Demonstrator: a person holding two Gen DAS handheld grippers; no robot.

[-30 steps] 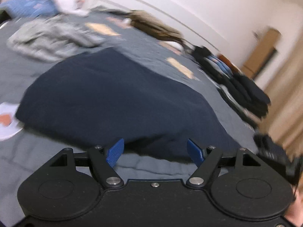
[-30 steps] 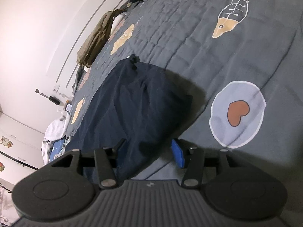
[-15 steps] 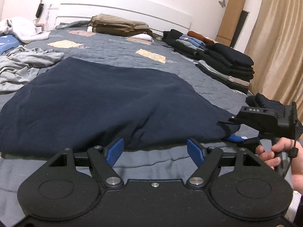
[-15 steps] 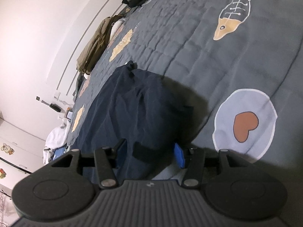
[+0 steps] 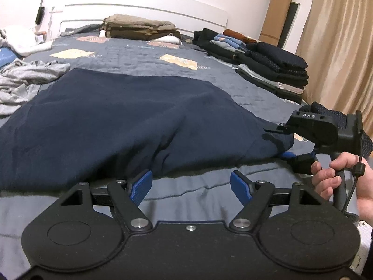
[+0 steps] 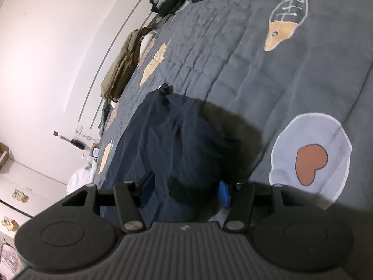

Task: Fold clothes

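Note:
A dark navy garment (image 5: 121, 116) lies spread on the grey quilted bed (image 5: 144, 53). My left gripper (image 5: 191, 184) is open and empty, just in front of the garment's near edge. My right gripper (image 6: 184, 191) has its jaws on either side of the garment's corner (image 6: 186, 163), with cloth between the blue pads; the jaws still stand apart. In the left wrist view the right gripper (image 5: 285, 144) shows at the right, held by a hand, at the garment's right corner.
Stacks of folded dark clothes (image 5: 272, 70) line the bed's right edge. Folded brown clothes (image 5: 139, 28) sit by the headboard. A crumpled grey garment (image 5: 25, 77) lies at the left. A tan curtain (image 5: 338, 35) hangs at the right.
The left gripper swung from a tilted view to level and settled at the garment's near edge. The right gripper pushed forward onto the garment's corner, so cloth now lies between its pads.

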